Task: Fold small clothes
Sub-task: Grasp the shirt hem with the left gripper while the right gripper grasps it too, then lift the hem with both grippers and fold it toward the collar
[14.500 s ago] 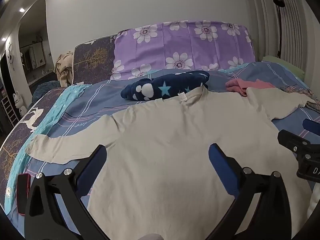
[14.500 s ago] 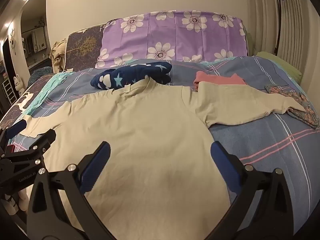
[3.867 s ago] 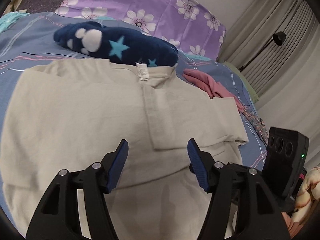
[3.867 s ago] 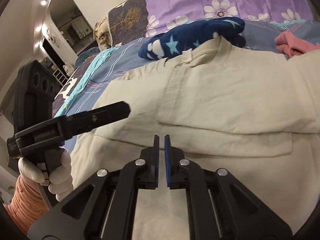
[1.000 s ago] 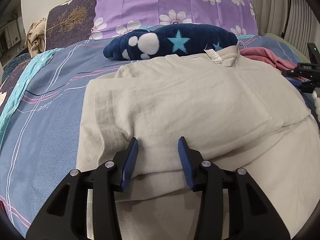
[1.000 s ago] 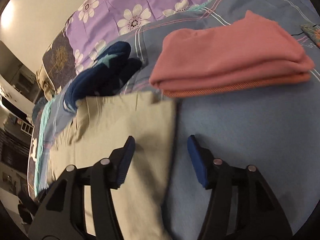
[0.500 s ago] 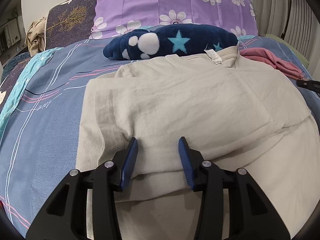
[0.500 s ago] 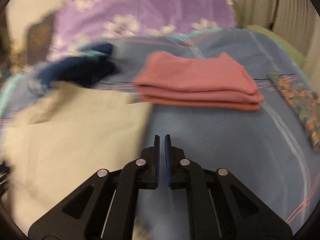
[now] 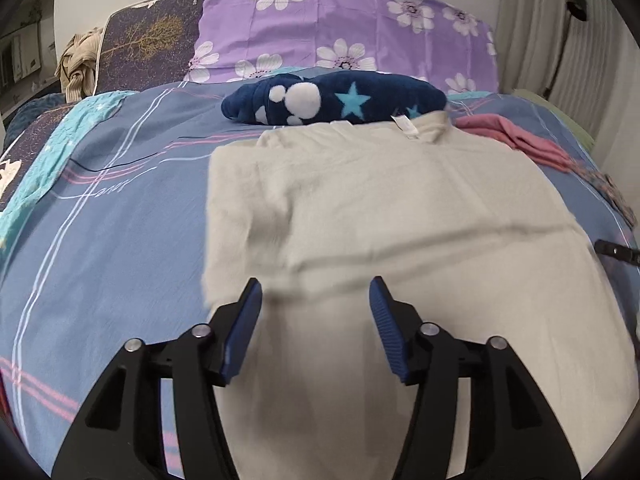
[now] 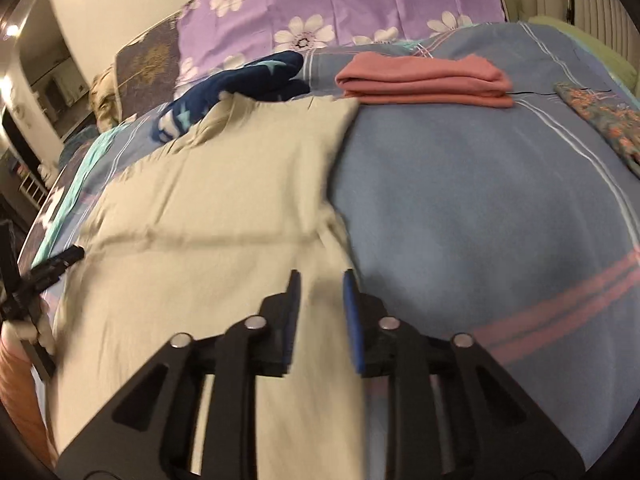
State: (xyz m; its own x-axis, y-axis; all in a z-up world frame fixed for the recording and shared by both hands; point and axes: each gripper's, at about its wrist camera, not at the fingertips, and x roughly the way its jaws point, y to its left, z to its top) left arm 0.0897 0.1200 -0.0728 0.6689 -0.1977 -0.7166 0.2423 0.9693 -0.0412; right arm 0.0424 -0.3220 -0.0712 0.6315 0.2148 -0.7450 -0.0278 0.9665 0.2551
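A beige long-sleeved shirt (image 9: 400, 208) lies flat on the blue striped bedspread (image 9: 104, 216), both sleeves folded in over its body, collar label toward the pillows. My left gripper (image 9: 316, 300) hovers over the shirt's lower left part; its jaws are opening and hold nothing. In the right wrist view the shirt (image 10: 224, 184) fills the left half. My right gripper (image 10: 320, 292) hangs above the shirt's right edge, jaws opening with a narrow gap and no cloth pinched. The left gripper's finger (image 10: 56, 264) shows at the far left.
A navy plush blanket with stars (image 9: 336, 98) lies behind the collar. A folded pink garment (image 10: 424, 78) sits to the shirt's right. A floral cloth (image 10: 604, 124) lies at the bed's right edge. Purple flowered pillows (image 9: 344, 28) stand at the headboard.
My left gripper pulled back off the folded sleeve and its jaws widened. My right gripper swung back from the pink garment to the shirt's right edge and went from shut to slightly apart.
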